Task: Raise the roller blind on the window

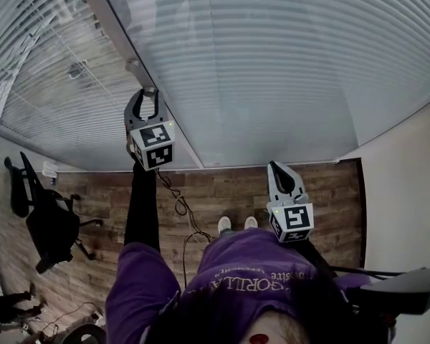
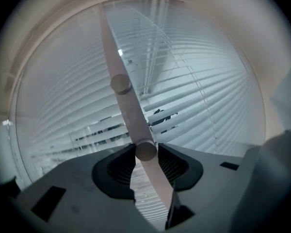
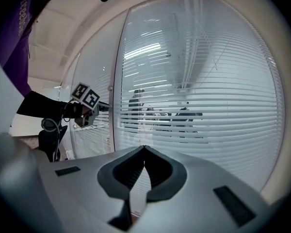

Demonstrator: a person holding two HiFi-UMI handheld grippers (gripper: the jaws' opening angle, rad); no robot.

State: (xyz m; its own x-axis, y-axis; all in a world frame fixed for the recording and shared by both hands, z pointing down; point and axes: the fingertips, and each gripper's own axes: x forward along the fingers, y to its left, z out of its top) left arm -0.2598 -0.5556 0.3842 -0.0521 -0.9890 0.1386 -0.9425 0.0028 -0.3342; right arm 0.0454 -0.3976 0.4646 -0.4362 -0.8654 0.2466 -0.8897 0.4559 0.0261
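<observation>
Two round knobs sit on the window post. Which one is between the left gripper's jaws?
The lower knob, held between the left gripper's jaws; the upper knob sits farther up the post.

Blind (image 1: 272, 70) runs off the top & right edges in head view, so its full extent can't be seen. Knob (image 2: 146, 150) is pinched in the jaw tips of the left gripper (image 2: 146, 154) — only its round end shows, stem hidden. Beyond the slats, far side, dark shapes (image 3: 186, 114) — maybe people, too broken up to tell. Near right, a dark object (image 1: 408, 292) is clipped by the edge.
</observation>
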